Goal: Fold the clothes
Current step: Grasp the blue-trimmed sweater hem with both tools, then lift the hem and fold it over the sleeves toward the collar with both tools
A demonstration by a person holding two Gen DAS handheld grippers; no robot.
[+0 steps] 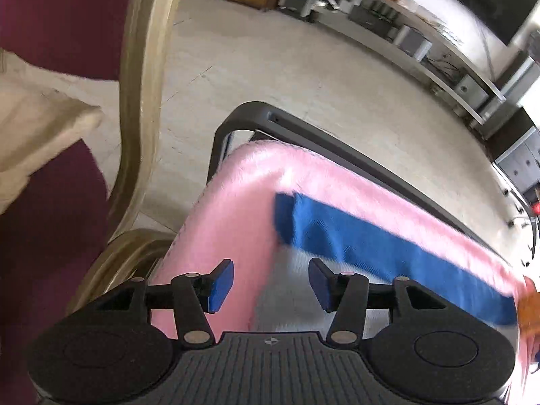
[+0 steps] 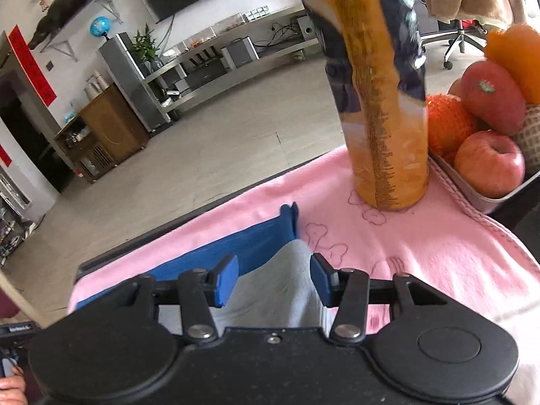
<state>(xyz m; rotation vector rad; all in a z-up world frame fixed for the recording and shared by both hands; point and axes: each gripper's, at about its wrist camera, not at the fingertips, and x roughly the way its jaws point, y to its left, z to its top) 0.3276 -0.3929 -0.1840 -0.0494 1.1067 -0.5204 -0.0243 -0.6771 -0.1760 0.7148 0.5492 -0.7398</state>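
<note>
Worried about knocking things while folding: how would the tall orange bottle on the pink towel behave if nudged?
The orange bottle looks tall and narrow, standing on the soft pink towel, so it probably tips easily. Tugging the towel might topple it toward the fruit tray.

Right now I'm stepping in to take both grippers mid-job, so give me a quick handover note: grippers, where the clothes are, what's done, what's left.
Left gripper: open, empty, hovering above the garment's left end.
Right gripper: open, empty, above the garment's right end.
The blue and grey garment lies on the pink towel, blue band along the far side. It looks partly folded, but I can't tell how many folds.
Nearby on the right: a tall orange bottle standing on the towel and a tray of fruit beside it.
Left to do: grip both ends and finish folding, keeping clear of the bottle.
</note>
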